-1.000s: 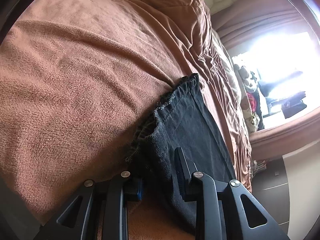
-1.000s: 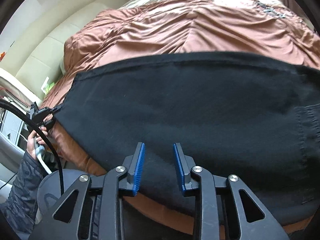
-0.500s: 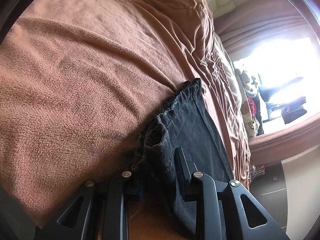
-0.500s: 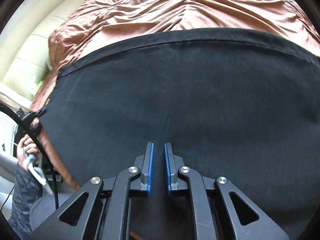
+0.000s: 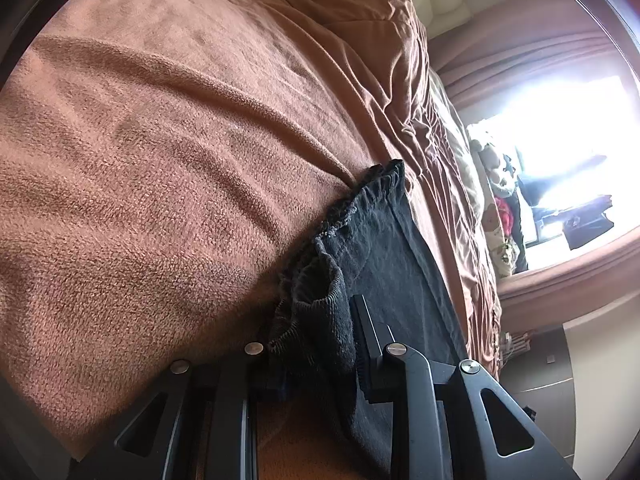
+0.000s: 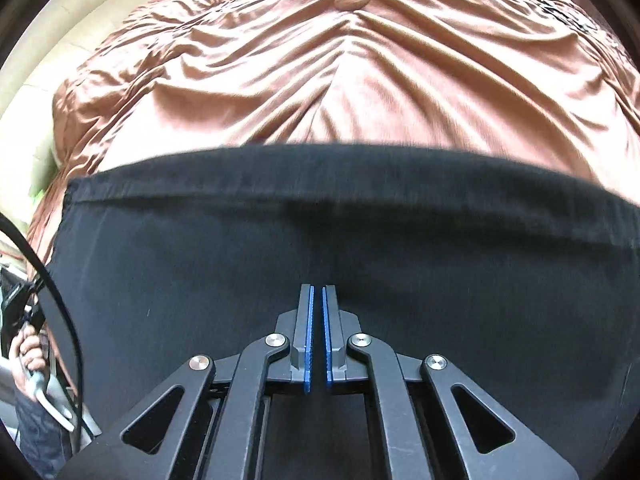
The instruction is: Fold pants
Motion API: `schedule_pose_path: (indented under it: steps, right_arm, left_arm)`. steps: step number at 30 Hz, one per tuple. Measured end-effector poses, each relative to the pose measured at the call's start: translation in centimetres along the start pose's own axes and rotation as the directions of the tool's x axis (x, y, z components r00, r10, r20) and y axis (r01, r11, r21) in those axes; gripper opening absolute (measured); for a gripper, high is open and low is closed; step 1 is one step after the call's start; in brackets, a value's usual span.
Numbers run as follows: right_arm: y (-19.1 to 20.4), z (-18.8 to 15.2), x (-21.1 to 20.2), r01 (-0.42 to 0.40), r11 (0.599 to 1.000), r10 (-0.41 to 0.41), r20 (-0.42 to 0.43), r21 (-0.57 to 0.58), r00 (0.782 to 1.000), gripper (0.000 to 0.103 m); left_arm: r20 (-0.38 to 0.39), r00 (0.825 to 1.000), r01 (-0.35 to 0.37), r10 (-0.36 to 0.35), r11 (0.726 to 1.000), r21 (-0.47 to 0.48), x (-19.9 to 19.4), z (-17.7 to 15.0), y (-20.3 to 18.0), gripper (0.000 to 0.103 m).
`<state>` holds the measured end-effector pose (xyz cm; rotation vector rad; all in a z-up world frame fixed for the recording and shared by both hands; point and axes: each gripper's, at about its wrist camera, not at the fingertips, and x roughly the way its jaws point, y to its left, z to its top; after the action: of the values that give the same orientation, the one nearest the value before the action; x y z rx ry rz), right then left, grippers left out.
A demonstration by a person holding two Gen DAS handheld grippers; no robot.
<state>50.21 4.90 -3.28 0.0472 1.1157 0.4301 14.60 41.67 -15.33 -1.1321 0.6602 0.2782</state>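
i am holding the black pants (image 5: 384,248) with my left gripper (image 5: 316,344), and a bunched, frayed end of the cloth is sitting between its two fingers, so i think it is pinching that end to lift it and bring it over for a fold. i am judging that it is closed on the cloth, because the thick fold is filling the gap from one finger to the other. my right gripper (image 6: 318,336) is hanging low over the wide flat part of the pants (image 6: 320,240), and its two blue pads (image 6: 307,336) are almost touching, with just a thin gap and no cloth that i can see between them, so it is nearly closed on nothing. i think it is sitting there to press or steady the middle while the other end is moving, but that is only my guess. the pants are lying spread out on a bed, on a fuzzy brown blanket (image 5: 168,152), and a shiny, wrinkly brown cover (image 6: 340,92) is lying just past the far edge of the pants. beyond the bed a very bright window (image 5: 560,152) is shining, with a pile of colourful things near it that i cannot make out. at the left edge of the right camera view, a hand (image 6: 28,356) is gripping a handle with a black cable (image 6: 60,304) looping past it.
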Motion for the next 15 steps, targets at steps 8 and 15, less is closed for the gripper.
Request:
schedule_pose_path:
  steps: [8, 15]
  right_arm:
    - [1.0, 3.1, 2.5, 0.086, 0.996, -0.086, 0.022, 0.005, 0.996, 0.0]
    - [0.0, 4.4, 2.5, 0.039, 0.998, -0.039, 0.002, 0.053, 0.999, 0.0]
  left_arm:
    - [-0.001, 1.0, -0.002, 0.002, 1.0, 0.003, 0.2, 0.2, -0.1, 0.027]
    - [0.004, 1.0, -0.005, 0.005, 1.0, 0.0, 0.6, 0.4, -0.2, 0.027]
